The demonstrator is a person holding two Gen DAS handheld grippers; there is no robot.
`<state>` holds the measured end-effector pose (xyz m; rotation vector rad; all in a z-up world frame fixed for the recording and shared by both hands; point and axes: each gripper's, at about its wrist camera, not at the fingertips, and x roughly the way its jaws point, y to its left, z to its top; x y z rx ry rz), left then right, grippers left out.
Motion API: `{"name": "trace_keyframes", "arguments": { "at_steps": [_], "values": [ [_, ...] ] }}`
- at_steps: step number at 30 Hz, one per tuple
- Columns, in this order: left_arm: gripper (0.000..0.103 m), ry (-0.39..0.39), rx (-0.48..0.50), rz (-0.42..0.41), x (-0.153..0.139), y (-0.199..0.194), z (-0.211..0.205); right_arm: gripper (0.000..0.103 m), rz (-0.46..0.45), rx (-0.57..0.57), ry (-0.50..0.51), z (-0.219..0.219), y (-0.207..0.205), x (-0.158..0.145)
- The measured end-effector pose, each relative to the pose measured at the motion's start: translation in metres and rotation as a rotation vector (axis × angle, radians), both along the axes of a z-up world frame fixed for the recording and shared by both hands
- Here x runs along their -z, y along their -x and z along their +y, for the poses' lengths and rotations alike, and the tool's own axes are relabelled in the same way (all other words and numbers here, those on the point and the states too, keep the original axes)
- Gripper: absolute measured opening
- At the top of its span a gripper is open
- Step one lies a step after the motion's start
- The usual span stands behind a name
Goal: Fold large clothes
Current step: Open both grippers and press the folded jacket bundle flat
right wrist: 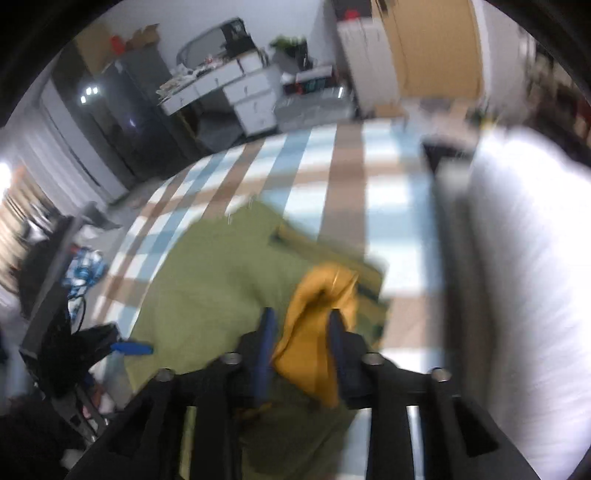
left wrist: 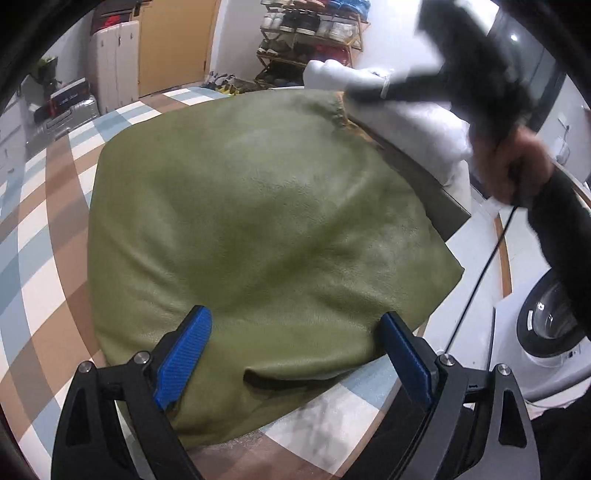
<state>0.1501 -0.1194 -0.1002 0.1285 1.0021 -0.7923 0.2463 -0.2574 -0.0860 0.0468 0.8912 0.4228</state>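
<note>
A large olive-green garment (left wrist: 258, 206) lies spread and puffed on the checked bed sheet (left wrist: 48, 229). My left gripper (left wrist: 295, 314) hovers open and wide over its near edge, with nothing between the blue pads. In the blurred right wrist view the same garment (right wrist: 207, 288) shows a turned-up fold of yellow lining (right wrist: 314, 332) at its edge. My right gripper (right wrist: 301, 313) stands partly open around that fold, which lies between its fingers. A person's hand (left wrist: 517, 162) holds the right gripper's handle at the upper right of the left wrist view.
White bedding (left wrist: 424, 136) is piled along the right side of the bed beside a dark headboard edge (left wrist: 443, 206). A washing machine (left wrist: 546, 325) stands at the lower right, a shoe rack (left wrist: 314, 33) at the far wall, and white drawers (right wrist: 251, 96) beyond the bed. A black cable (left wrist: 476, 288) hangs from the hand.
</note>
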Motion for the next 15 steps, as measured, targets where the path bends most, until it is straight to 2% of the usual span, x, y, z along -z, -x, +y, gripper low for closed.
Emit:
{"name": "trace_keyframes", "arguments": {
  "at_steps": [2,5,6,7,8,10,11,12,15],
  "values": [
    [0.088,-0.006,-0.006,-0.011,0.002,0.000,0.001,0.039,-0.084,-0.032,0.037,0.016,0.001,-0.029],
    [0.088,-0.022,-0.008,-0.037,0.005,0.001,0.001,0.038,-0.155,-0.116,0.140,0.058,-0.006,-0.045],
    [0.088,-0.023,-0.005,-0.042,0.005,0.004,0.004,0.035,-0.144,-0.138,0.218,0.073,-0.012,-0.038],
    [0.088,-0.022,0.000,-0.045,0.004,0.004,0.005,0.036,-0.110,-0.148,0.346,0.089,-0.020,-0.020],
    [0.088,-0.018,0.002,-0.037,0.001,0.005,0.009,0.035,-0.055,-0.162,0.492,0.100,-0.026,0.006],
    [0.089,0.027,0.015,-0.028,-0.014,0.012,0.022,0.034,-0.018,-0.211,0.666,0.102,-0.025,0.052],
    [0.089,0.060,0.026,-0.033,-0.024,0.014,0.028,0.033,-0.010,-0.191,0.653,0.094,-0.025,0.064],
    [0.089,0.081,0.038,-0.043,-0.032,0.016,0.031,0.034,-0.005,-0.159,0.598,0.084,-0.026,0.066],
    [0.089,0.126,0.067,-0.146,-0.059,0.012,0.031,0.034,0.018,-0.105,0.458,0.064,-0.029,0.067]
  ]
}}
